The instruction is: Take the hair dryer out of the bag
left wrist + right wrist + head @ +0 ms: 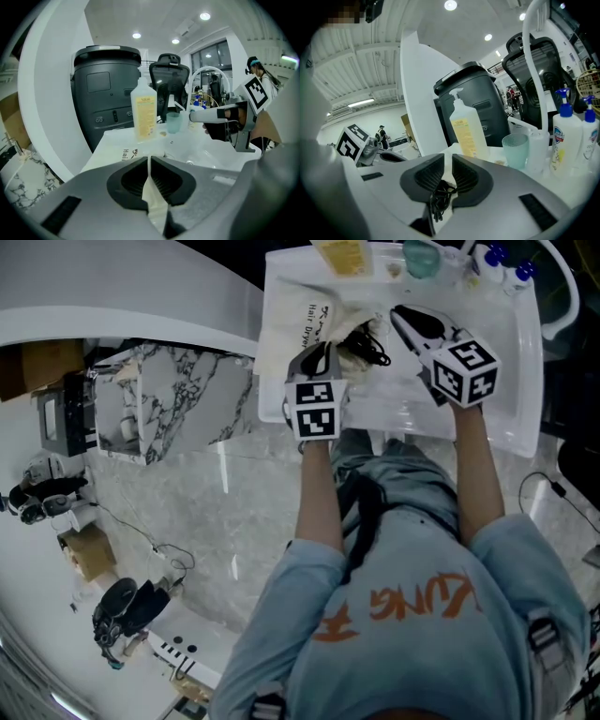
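A cream cloth bag (305, 320) printed "Hair dryer" lies on the white sink counter (525, 362). My left gripper (323, 354) is at the bag's near edge, and in the left gripper view it (149, 180) is shut on a fold of the bag (151, 187). My right gripper (401, 317) is to the right of the bag mouth. In the right gripper view it (449, 180) is pinching cream cloth, with a black cord (439, 201) bunched between the pads. The black cord (367, 341) spills from the bag mouth. The dryer's body is hidden.
At the counter's back stand a yellow liquid bottle (144, 110), a teal cup (174, 123) and two blue-capped spray bottles (565, 140). A white arched faucet (206, 74) rises beyond. A dark bin (108, 93) stands behind the counter. The basin (487, 418) lies right of the bag.
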The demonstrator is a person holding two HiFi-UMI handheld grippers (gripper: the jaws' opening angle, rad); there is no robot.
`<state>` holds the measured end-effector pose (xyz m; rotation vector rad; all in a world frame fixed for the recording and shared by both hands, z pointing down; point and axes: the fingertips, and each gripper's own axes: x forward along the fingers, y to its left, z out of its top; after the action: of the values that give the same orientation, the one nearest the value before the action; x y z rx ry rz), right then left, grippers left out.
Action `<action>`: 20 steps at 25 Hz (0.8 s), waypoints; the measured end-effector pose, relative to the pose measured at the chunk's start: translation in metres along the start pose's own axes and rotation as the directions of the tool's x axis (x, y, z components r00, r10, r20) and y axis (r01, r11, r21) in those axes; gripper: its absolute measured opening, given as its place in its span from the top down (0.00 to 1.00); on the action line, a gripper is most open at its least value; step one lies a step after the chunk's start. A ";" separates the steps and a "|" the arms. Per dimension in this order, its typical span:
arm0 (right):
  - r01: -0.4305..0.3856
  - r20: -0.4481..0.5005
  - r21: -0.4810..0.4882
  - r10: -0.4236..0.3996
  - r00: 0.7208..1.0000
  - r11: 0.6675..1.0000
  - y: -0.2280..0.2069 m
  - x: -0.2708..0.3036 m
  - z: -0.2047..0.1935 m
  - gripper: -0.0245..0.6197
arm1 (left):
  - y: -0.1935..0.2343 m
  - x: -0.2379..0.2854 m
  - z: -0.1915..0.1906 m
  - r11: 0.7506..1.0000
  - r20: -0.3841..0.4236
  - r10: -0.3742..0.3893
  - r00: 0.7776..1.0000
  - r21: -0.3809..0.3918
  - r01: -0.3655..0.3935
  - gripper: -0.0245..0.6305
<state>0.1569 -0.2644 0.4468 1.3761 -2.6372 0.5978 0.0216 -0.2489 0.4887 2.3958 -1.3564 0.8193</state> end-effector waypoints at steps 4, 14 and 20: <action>-0.060 -0.092 -0.004 0.059 0.994 0.998 0.009 0.011 -0.020 0.76 | 0.004 0.000 -0.001 1.000 0.013 0.004 1.000 -0.022 -0.004 0.93; -0.253 -0.331 -0.117 0.202 0.922 0.961 0.055 0.046 -0.071 0.64 | 0.008 0.002 -0.008 0.990 0.039 -0.056 0.998 -0.125 0.060 0.93; -0.256 -0.488 -0.202 0.130 0.863 0.945 0.054 0.070 -0.105 0.65 | 0.009 0.002 -0.010 0.973 0.074 -0.107 0.991 -0.197 0.120 0.93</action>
<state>0.0638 -0.2497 0.5463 0.7723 -2.3576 0.5020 0.0117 -0.2502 0.4981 2.3331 -1.2462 0.5530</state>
